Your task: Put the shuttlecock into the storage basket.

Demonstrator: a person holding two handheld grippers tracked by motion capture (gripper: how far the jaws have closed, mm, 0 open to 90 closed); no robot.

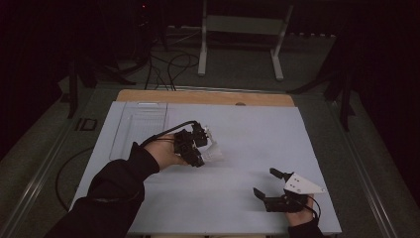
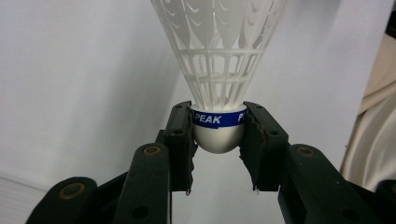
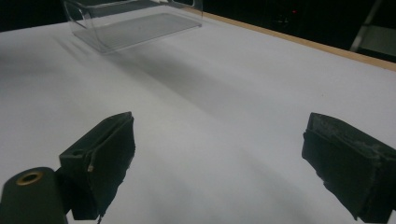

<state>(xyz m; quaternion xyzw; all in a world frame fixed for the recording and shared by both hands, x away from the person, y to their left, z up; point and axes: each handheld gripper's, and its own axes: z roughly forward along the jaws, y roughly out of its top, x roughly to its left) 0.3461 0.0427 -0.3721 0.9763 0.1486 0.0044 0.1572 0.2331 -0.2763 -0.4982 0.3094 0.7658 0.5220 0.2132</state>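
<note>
— Where is the shuttlecock?

— In the left tongs. In the left gripper view the two black jaws press on either side of its rounded white cork base, right at the blue band printed "PEAK", and the white plastic skirt fans away toward twelve o'clock. In the high view the left tongs sit a little to the nine o'clock side of the counter's middle, with the shuttlecock poking out toward three o'clock.

— And the right tongs?

— The right tongs hold nothing. In the right gripper view the jaws stand wide apart with bare white counter between them. In the high view they sit near the counter's five o'clock corner, well apart from the left tongs.

— Anything else on the counter?

— A clear plastic tray, toward ten o'clock from the left tongs in the high view. The right gripper view shows the tray at about eleven o'clock, far beyond the jaws.
</note>
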